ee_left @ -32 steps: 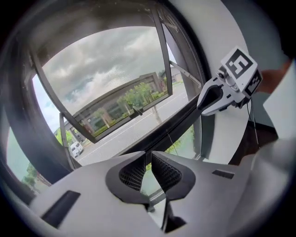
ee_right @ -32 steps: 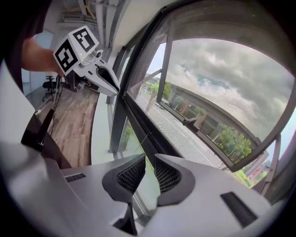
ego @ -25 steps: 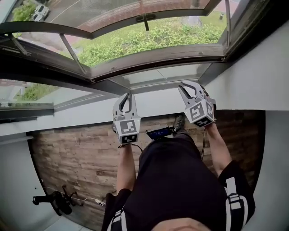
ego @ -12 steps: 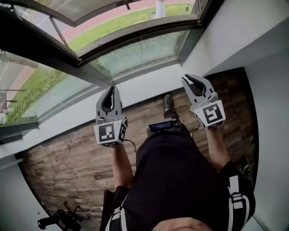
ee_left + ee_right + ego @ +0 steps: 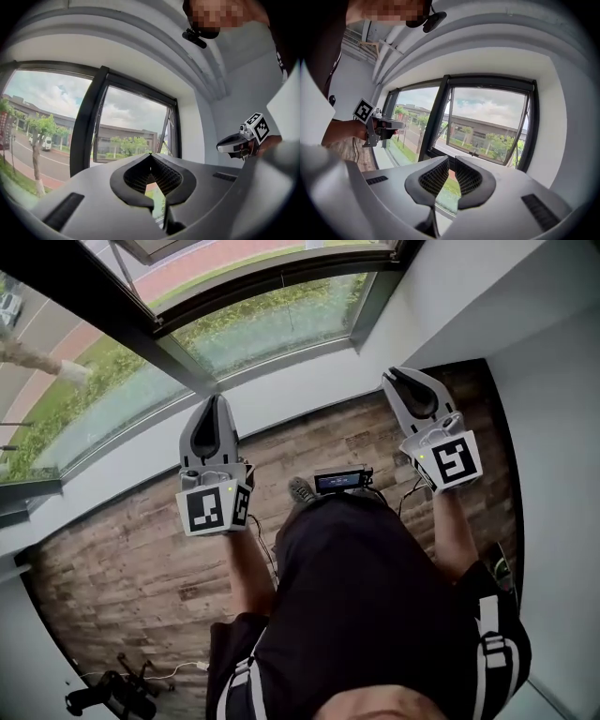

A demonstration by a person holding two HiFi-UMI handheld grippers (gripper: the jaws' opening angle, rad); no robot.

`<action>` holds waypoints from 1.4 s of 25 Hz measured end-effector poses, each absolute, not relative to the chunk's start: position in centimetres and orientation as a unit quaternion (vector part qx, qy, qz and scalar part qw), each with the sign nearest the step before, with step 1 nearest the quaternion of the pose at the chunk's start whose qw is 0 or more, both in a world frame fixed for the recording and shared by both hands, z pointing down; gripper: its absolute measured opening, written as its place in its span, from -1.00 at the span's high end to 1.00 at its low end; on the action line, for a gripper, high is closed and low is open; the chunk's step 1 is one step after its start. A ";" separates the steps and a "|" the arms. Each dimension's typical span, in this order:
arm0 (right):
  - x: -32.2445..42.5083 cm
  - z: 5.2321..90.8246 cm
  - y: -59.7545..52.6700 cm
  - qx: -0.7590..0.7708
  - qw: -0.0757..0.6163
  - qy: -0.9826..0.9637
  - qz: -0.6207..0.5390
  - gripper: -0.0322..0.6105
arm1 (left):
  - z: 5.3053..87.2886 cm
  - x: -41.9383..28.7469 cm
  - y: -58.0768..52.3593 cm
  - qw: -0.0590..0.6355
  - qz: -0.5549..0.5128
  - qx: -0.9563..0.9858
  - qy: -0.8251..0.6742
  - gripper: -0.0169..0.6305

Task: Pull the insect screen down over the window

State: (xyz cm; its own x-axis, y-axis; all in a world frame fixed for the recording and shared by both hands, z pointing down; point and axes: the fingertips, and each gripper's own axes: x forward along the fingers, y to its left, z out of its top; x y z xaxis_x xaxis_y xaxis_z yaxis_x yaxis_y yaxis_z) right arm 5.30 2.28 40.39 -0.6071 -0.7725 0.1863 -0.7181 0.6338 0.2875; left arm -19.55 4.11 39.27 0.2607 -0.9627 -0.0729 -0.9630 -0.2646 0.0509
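Note:
The dark-framed window [image 5: 267,322] fills the top of the head view. In the right gripper view the window [image 5: 487,124] has an out-tilted sash with a small handle [image 5: 474,153]. I cannot make out the insect screen in any view. My left gripper [image 5: 213,401] is held in the air on my side of the white sill, pointing at the window. Its jaws [image 5: 150,155] have just closed and stand shut with nothing between them. My right gripper [image 5: 394,377] hangs further right, near the white wall. Its jaws [image 5: 451,159] stand slightly apart and empty.
A white sill [image 5: 281,390] runs below the glass. Underfoot is a wood-look floor [image 5: 122,559]. A white wall [image 5: 553,352] closes the right side. A black stand with a cable [image 5: 103,695] lies at the bottom left. A small screen device [image 5: 342,481] sits at my waist.
Both grippers have drawn back from the window and risen. The window has slid toward the head view's top. The left jaws went from slightly apart to shut.

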 end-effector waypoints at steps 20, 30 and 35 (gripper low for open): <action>19.5 41.0 16.9 0.408 0.032 -0.912 -0.011 0.79 | 36.8 -4.4 18.8 0.028 0.059 -0.806 0.588 0.93; 21.4 39.3 19.6 0.368 -0.044 -0.929 0.011 0.81 | 35.1 -2.4 22.7 0.058 0.050 -0.782 0.619 0.93; 22.6 38.6 20.8 0.369 -0.063 -0.927 0.013 0.82 | 34.3 -1.0 23.1 0.071 0.039 -0.782 0.619 0.93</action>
